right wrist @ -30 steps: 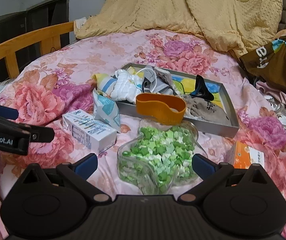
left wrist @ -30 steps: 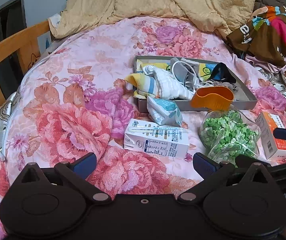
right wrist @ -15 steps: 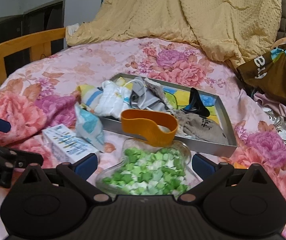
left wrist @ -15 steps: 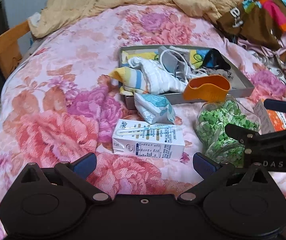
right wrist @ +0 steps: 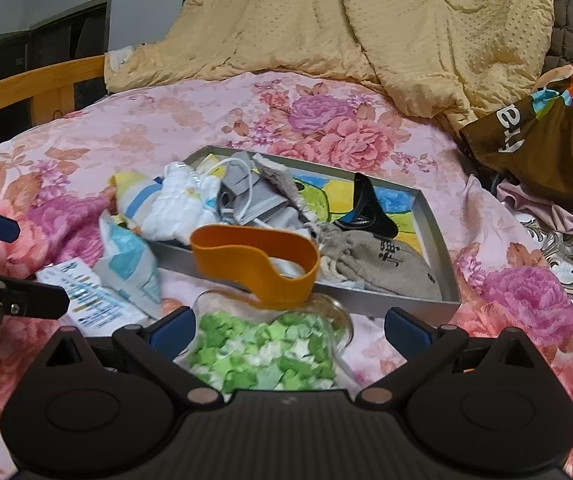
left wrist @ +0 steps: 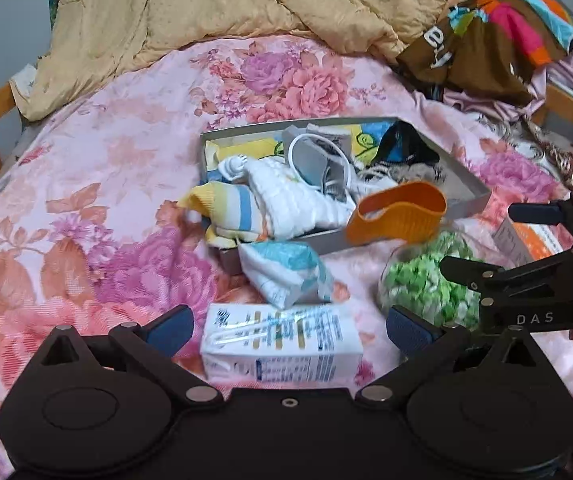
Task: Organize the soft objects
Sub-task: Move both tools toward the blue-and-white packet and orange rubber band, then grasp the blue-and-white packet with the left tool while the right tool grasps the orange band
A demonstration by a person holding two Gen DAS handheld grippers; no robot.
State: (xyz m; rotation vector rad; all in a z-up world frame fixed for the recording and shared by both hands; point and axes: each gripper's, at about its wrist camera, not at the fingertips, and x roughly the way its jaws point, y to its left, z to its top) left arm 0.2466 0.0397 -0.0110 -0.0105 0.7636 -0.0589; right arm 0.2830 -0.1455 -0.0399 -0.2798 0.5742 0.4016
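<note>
A grey tray (left wrist: 471, 199) (right wrist: 442, 240) on the floral bedspread holds soft items: a white towel (left wrist: 286, 196) (right wrist: 178, 208), a striped cloth (left wrist: 226, 206), a grey pouch (right wrist: 374, 264) and a black item (right wrist: 362, 208). An orange band (left wrist: 398, 216) (right wrist: 254, 268) leans at the tray's near edge. A blue-white soft pack (left wrist: 286, 272) (right wrist: 130, 264) lies in front of the tray. My left gripper (left wrist: 288, 326) is open over a white carton (left wrist: 282, 344). My right gripper (right wrist: 288, 324) is open over a clear jar of green stars (right wrist: 262, 352) (left wrist: 426, 284).
An orange-white box (left wrist: 526, 240) lies right of the jar. A tan quilt (right wrist: 366, 28) is heaped at the back. Colourful clothes (left wrist: 494, 36) lie at the back right. A wooden bed rail (right wrist: 34, 84) runs along the left.
Both grippers moved forward toward the tray. The carton now lies between my left fingers and the jar between my right fingers. Nothing on the bed has moved.
</note>
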